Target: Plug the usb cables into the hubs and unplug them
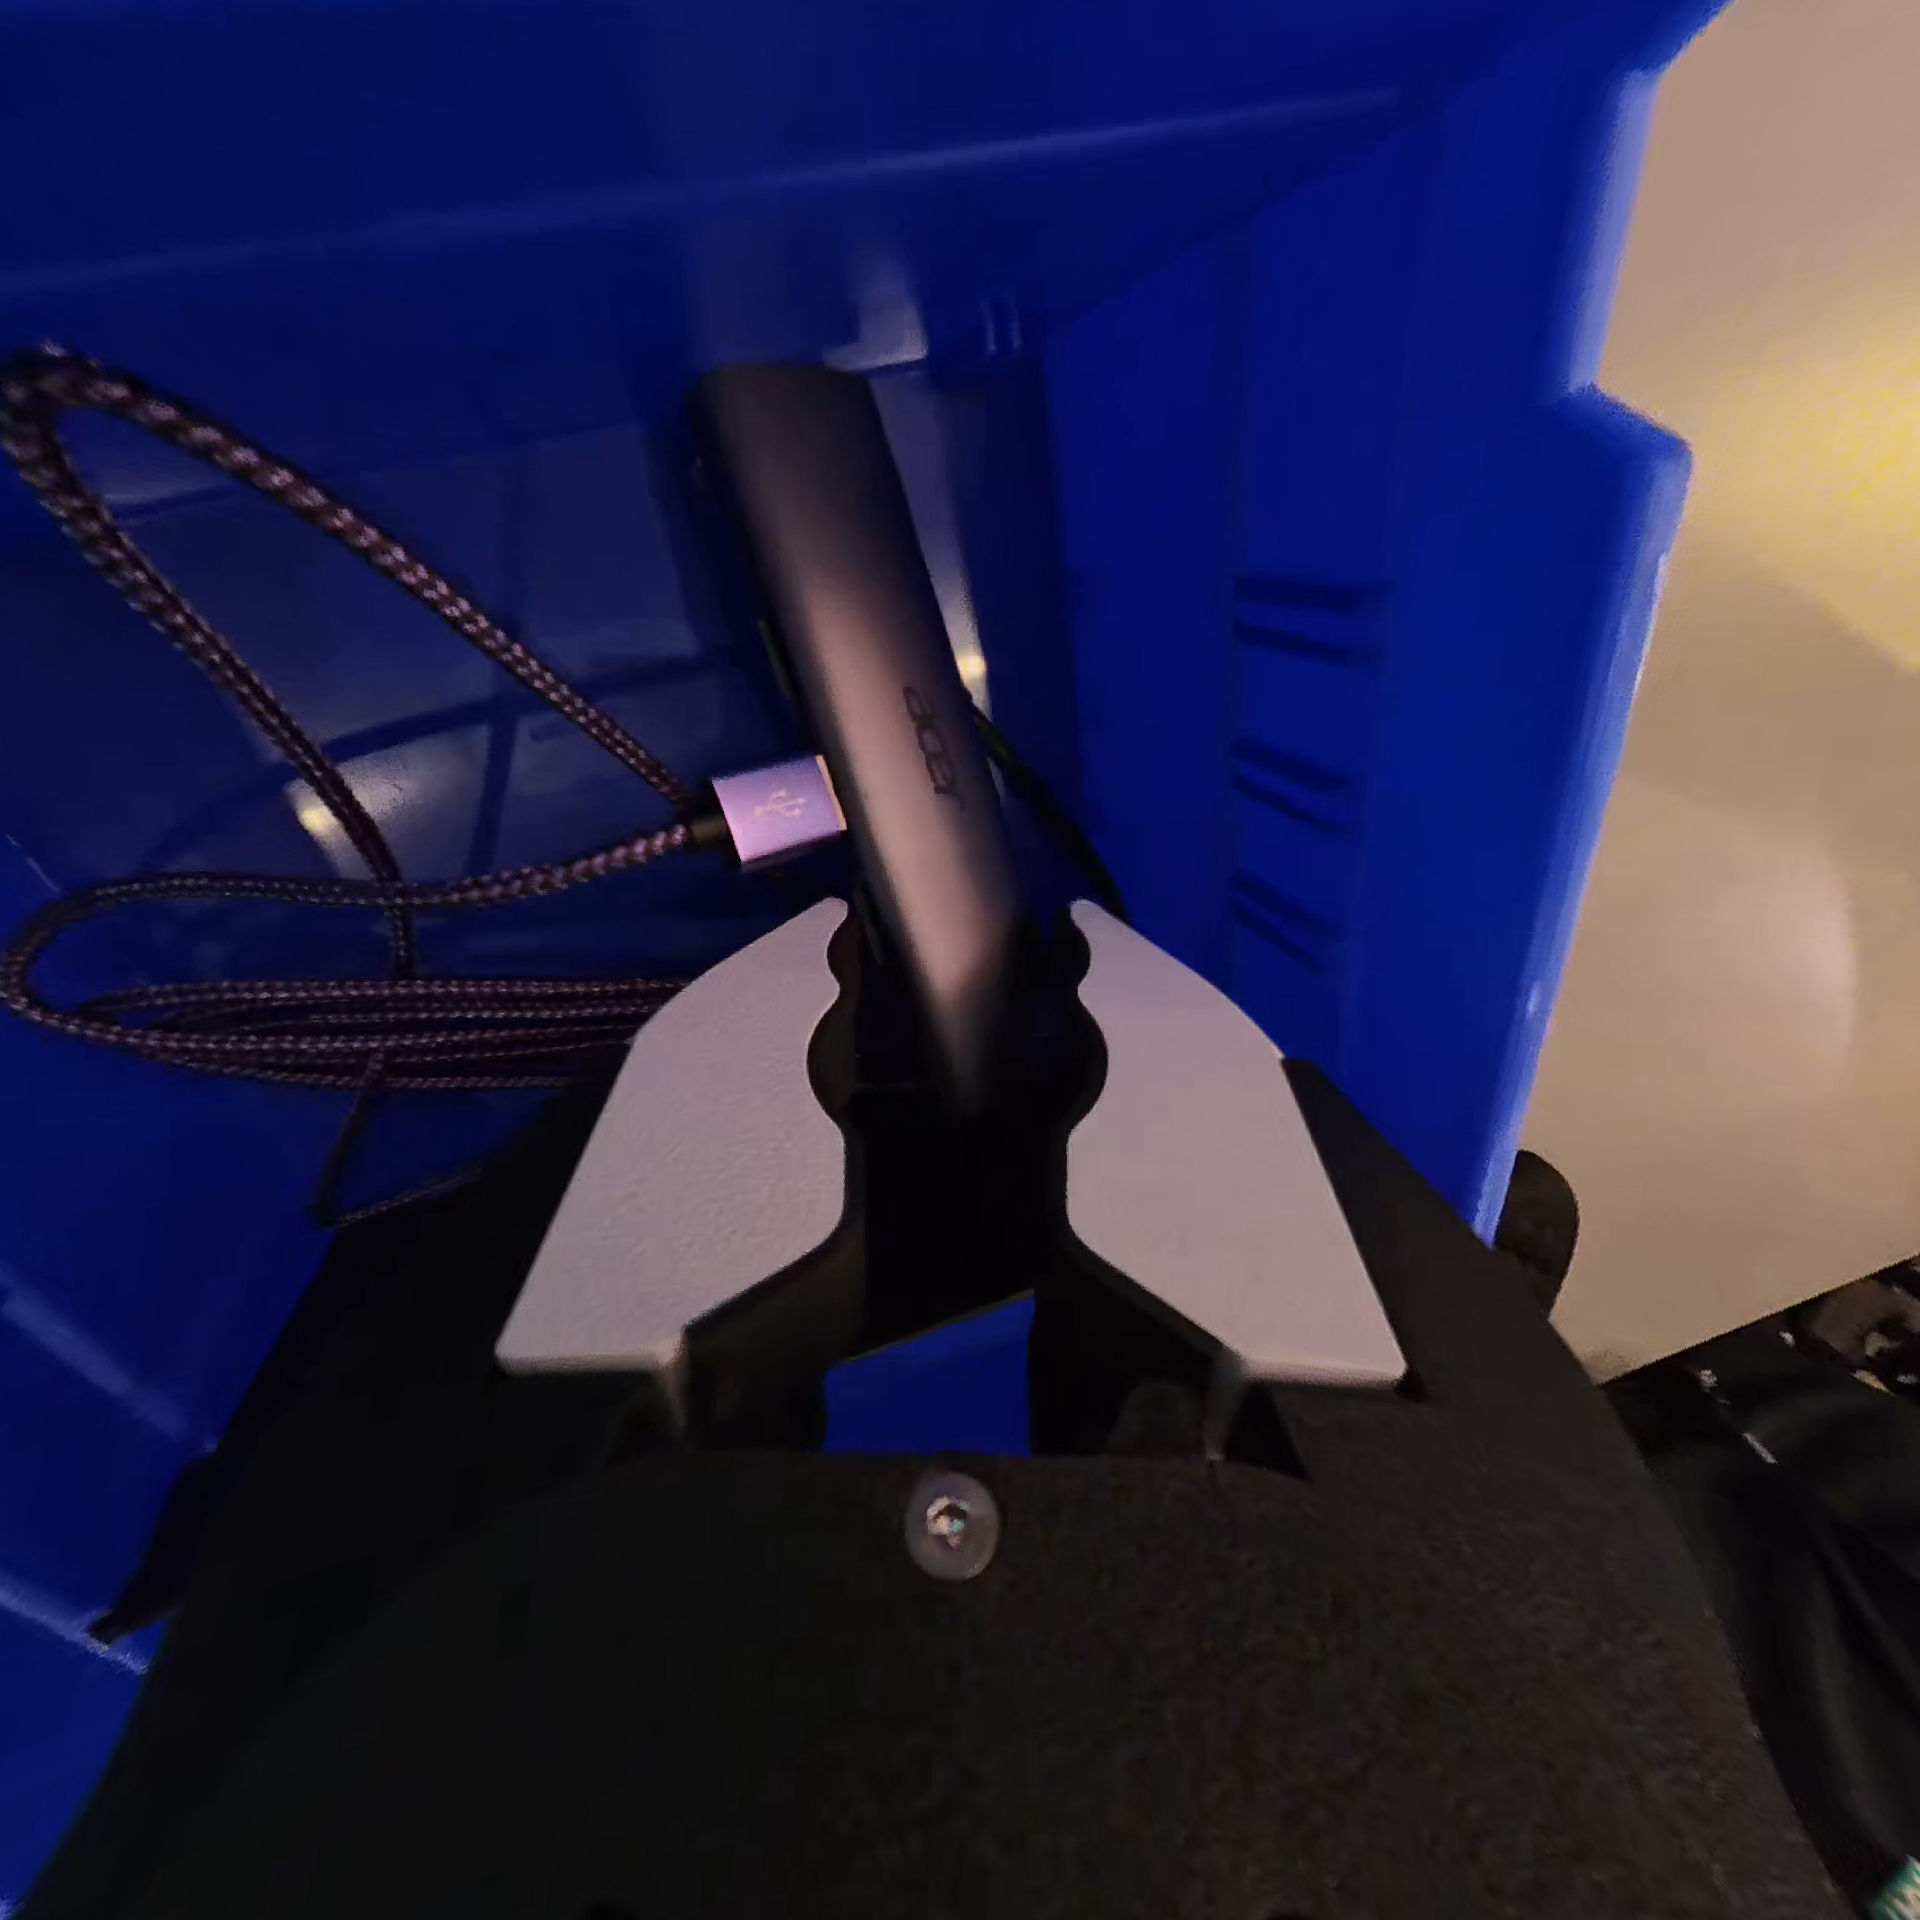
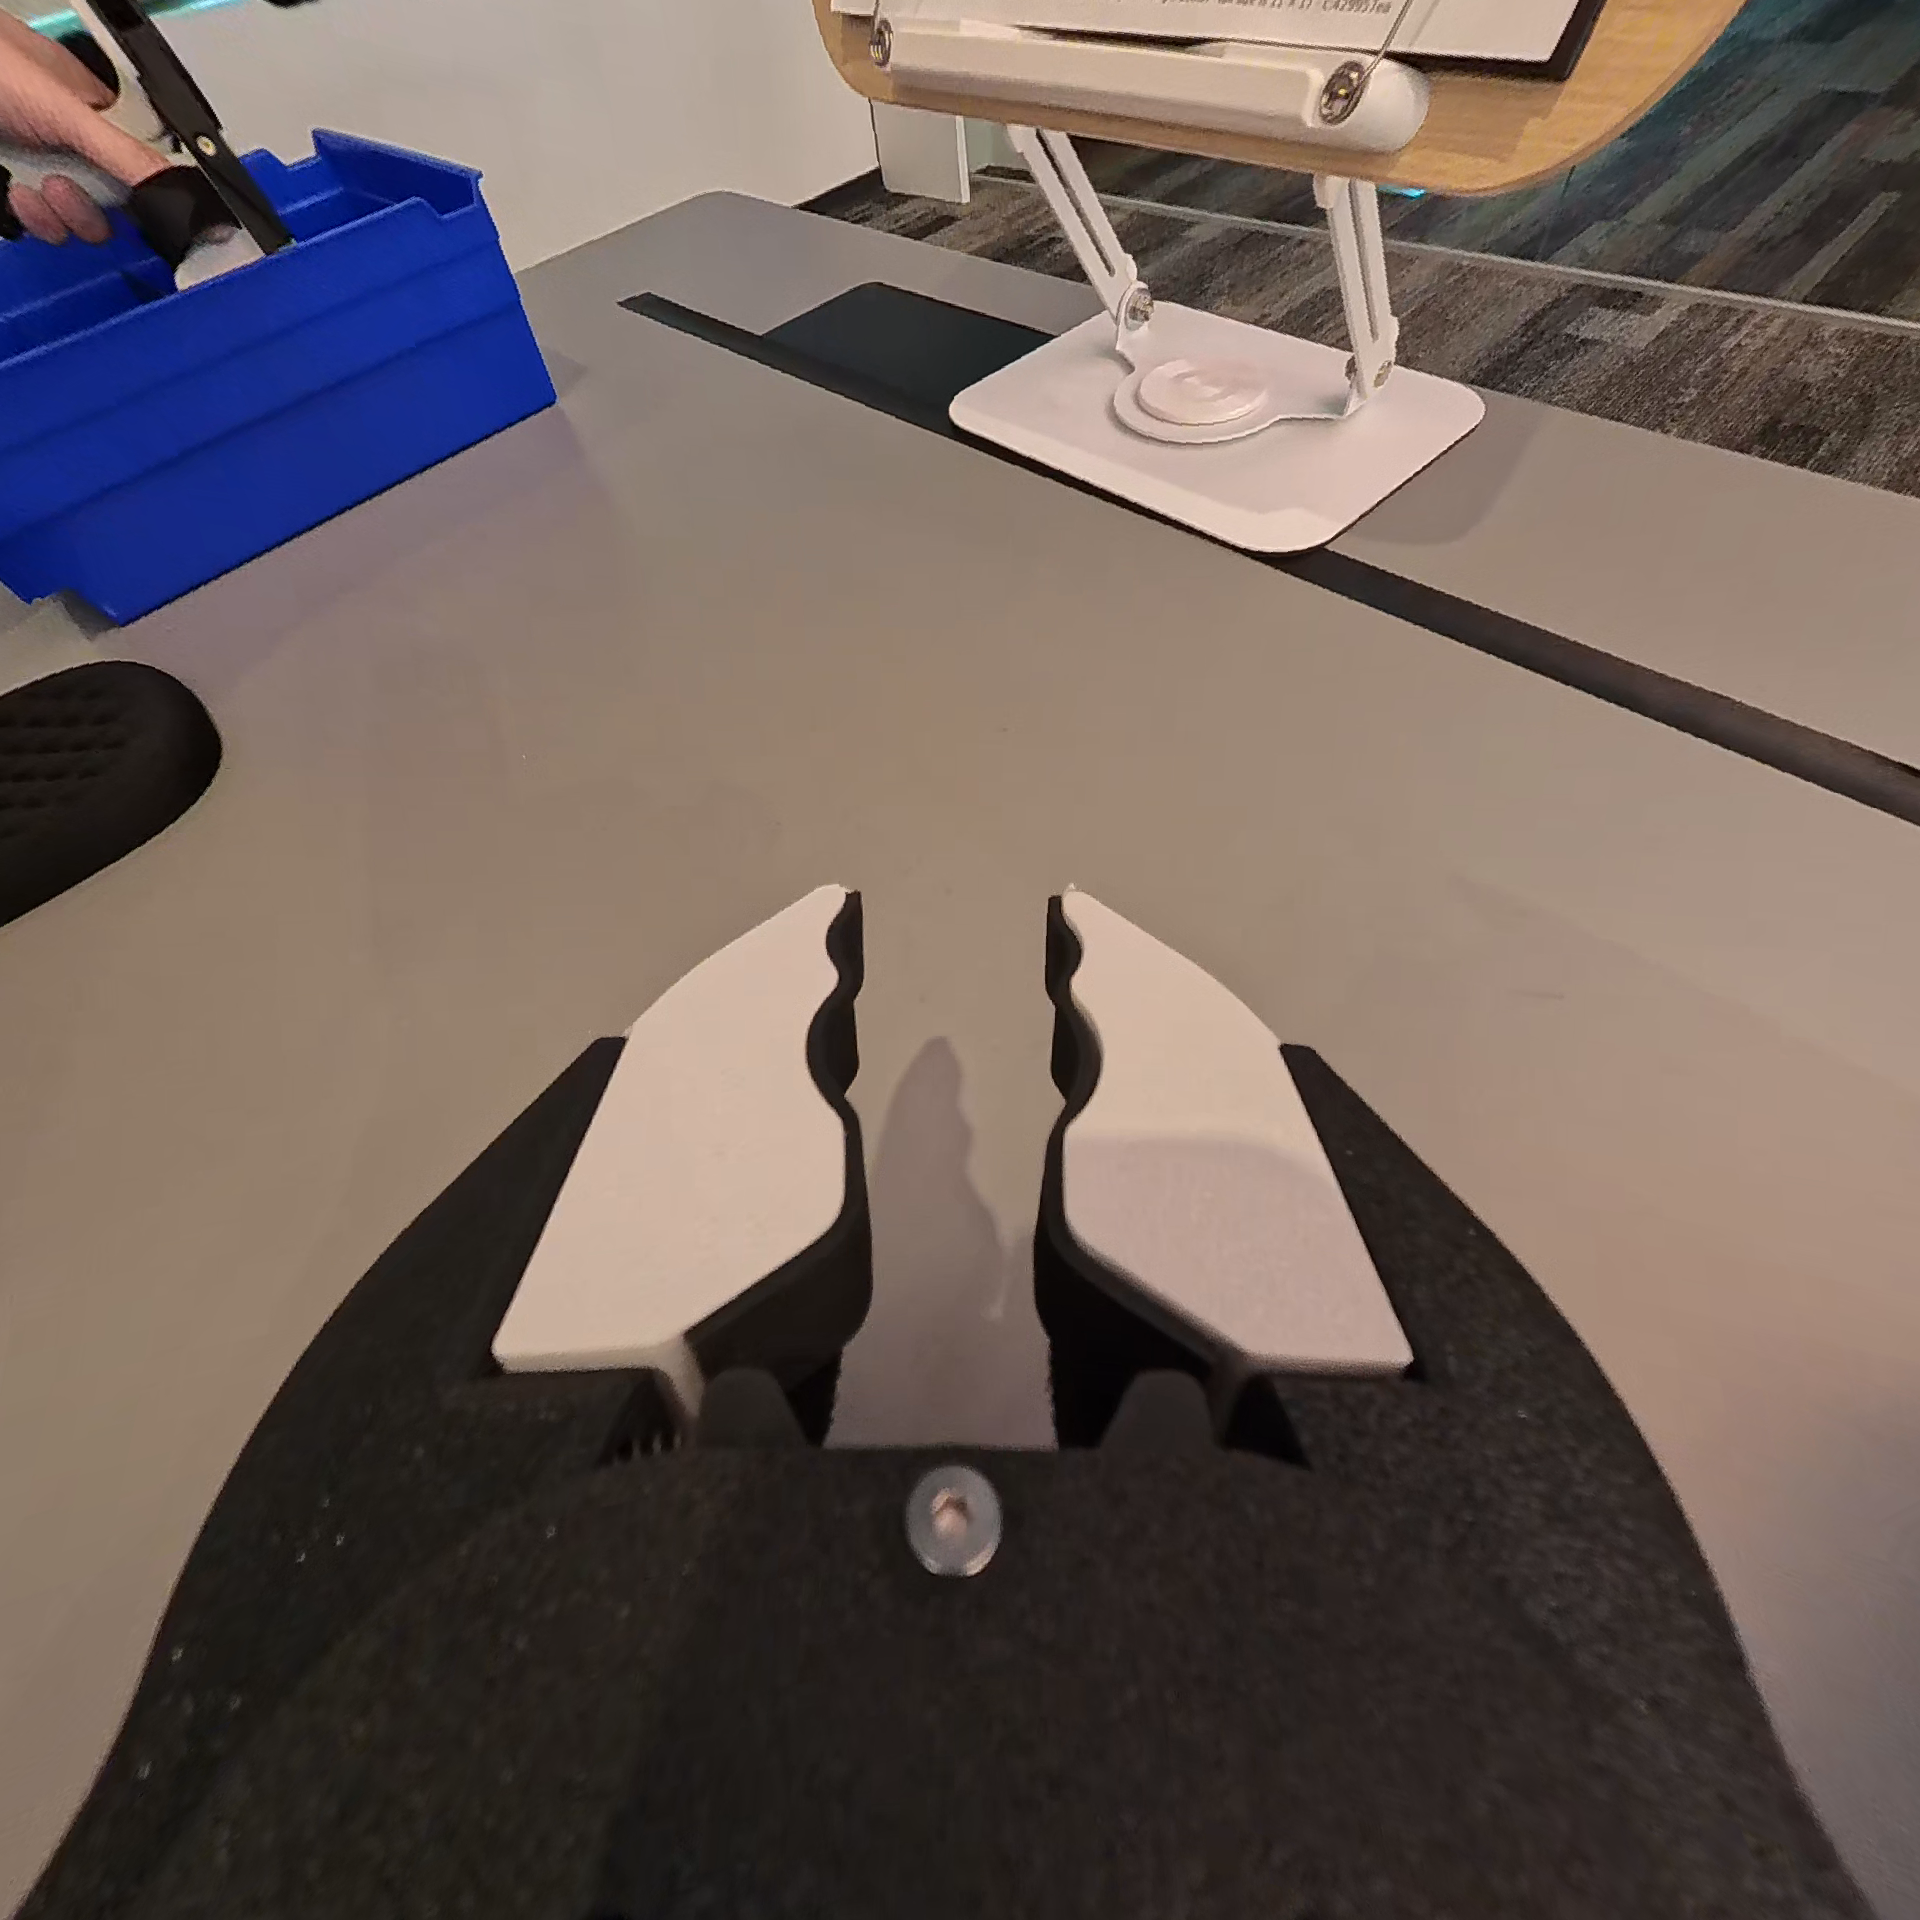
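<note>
White-padded fingers of the left gripper (image 1: 951, 935) clamp the near end of a dark grey USB hub (image 1: 852, 665) inside a blue bin (image 1: 1351, 520), where a purple braided cable (image 1: 260, 935) lies coiled, its plug (image 1: 774, 810) seated in the hub's side. Over the grey desk (image 2: 727, 675), the right gripper (image 2: 956, 914) hovers parted and empty, a white stand (image 2: 1216, 436) at the far edge.

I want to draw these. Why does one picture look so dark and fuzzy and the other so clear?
Left wrist view: dim inside the blue bin, whose walls look blurred and bent by the wide lens; the hub held in the left tool looks soft. Right wrist view: bright and sharp, and the open right tool casts a soft shadow on the grey table.
</note>
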The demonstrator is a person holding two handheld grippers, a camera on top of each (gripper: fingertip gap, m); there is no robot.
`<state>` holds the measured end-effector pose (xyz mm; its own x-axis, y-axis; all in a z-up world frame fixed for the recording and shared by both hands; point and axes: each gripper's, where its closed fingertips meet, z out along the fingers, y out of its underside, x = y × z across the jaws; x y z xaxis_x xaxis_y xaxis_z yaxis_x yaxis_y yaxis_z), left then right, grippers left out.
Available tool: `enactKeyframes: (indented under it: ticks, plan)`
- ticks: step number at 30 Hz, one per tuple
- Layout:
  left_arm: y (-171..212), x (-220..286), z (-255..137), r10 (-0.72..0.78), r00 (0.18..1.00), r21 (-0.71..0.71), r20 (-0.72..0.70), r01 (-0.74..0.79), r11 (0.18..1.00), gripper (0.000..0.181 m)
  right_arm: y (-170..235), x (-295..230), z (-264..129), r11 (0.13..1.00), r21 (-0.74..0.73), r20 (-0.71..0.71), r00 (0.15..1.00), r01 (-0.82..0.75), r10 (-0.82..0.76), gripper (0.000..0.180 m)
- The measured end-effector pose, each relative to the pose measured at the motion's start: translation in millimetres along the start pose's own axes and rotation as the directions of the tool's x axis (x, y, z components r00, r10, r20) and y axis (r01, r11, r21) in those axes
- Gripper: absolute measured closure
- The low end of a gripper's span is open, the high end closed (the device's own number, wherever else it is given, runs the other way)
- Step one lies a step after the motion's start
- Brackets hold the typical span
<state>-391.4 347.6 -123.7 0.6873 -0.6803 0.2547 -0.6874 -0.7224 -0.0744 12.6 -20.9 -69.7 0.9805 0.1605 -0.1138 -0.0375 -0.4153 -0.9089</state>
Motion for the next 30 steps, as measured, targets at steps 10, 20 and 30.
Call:
enactKeyframes:
  ticks: [10,20,30]
  plan:
    - [-5.2,2.0,-38.1,0.073,0.997,0.179,0.018,-0.075,0.981,0.15,8.2,-8.3,9.1,0.998,-0.054,0.013,0.999,0.038,-0.038,0.147]
    - [-7.7,56.8,-123.9,0.303,0.927,0.296,0.221,-0.36,0.885,0.154,6.8,-8.7,10.1,0.999,-0.028,0.032,0.999,0.018,-0.017,0.147]
    - [-8.5,136.2,-182.2,0.456,0.75,0.272,0.479,-0.621,0.735,0.161,-4.4,-7.1,4.1,0.994,0.072,0.083,0.994,-0.078,0.072,0.149]
